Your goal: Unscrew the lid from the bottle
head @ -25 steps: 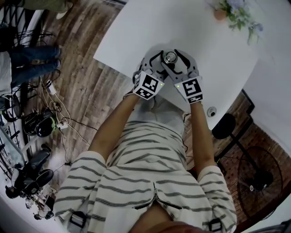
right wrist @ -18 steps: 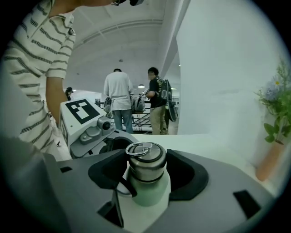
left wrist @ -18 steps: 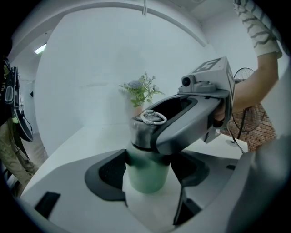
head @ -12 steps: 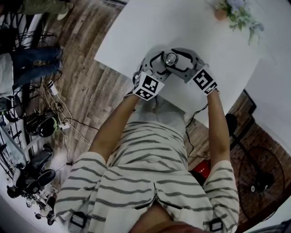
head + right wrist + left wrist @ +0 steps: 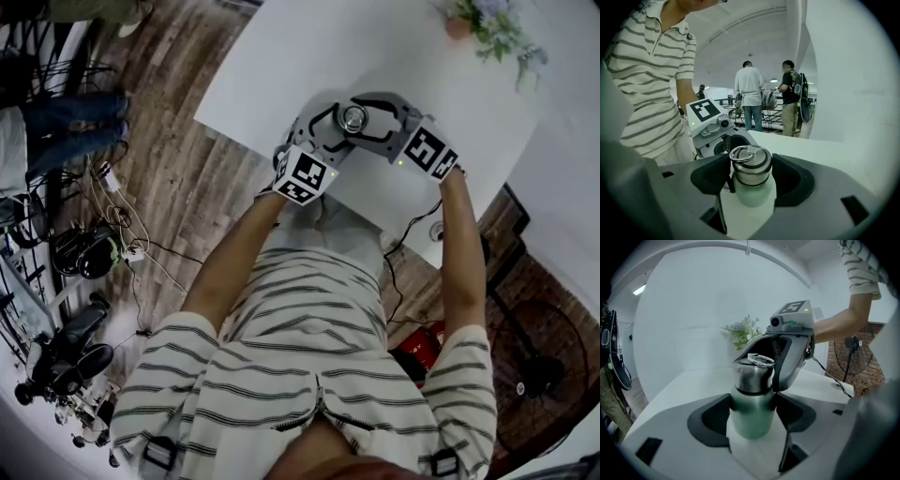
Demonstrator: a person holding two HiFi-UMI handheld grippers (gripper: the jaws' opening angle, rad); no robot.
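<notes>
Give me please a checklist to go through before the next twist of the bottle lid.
1. Left gripper clamps the green bottle by its body: ok, pads press on both sides.
2. Right gripper grips the steel lid: ok, one pad on each side.
3. Bottle upright: ok.
4. Lid loose enough to lift off: cannot tell; it sits on the neck.
5. Flowers clear of both arms: ok, they stand at the far corner of the white table.

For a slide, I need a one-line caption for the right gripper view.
The right gripper clamps its jaws on the steel lid of a pale green bottle on a white table.
</notes>
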